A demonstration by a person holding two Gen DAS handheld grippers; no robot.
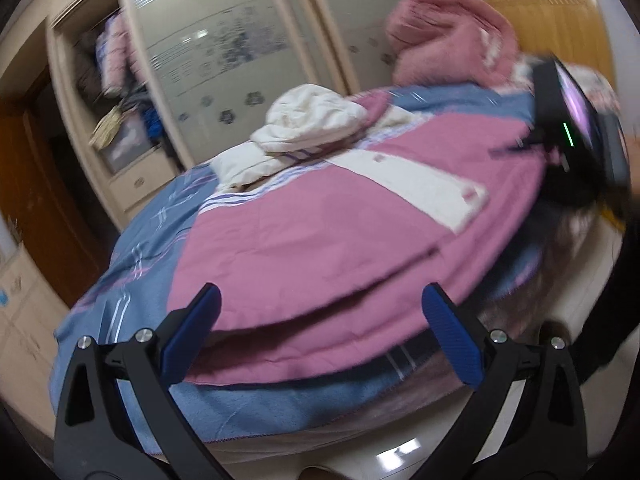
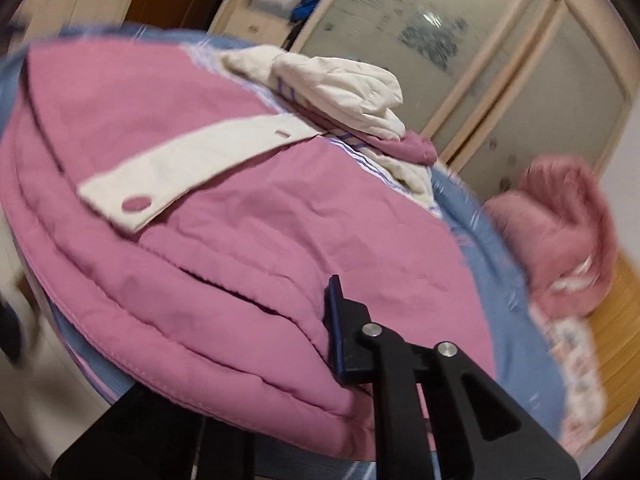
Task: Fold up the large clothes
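Note:
A large pink padded jacket [image 1: 328, 236] with a cream front placket and a cream hood [image 1: 312, 120] lies on a blue bedspread [image 1: 148, 240]. My left gripper [image 1: 320, 336] is open and empty, its blue pads just short of the jacket's near hem. In the right wrist view the same jacket [image 2: 224, 216] fills the middle. My right gripper [image 2: 280, 364] has one finger [image 2: 338, 332] on top of the jacket's hem; the other finger is hidden under the cloth. The right gripper's body shows at the right edge of the left wrist view [image 1: 576, 132].
A folded fluffy pink blanket [image 1: 448, 36] sits at the head of the bed by a wooden headboard [image 1: 560, 28]. A wardrobe with frosted sliding doors [image 1: 224, 48] and open shelves stands beyond the bed. A white bed frame edge [image 1: 576, 288] lies at the right.

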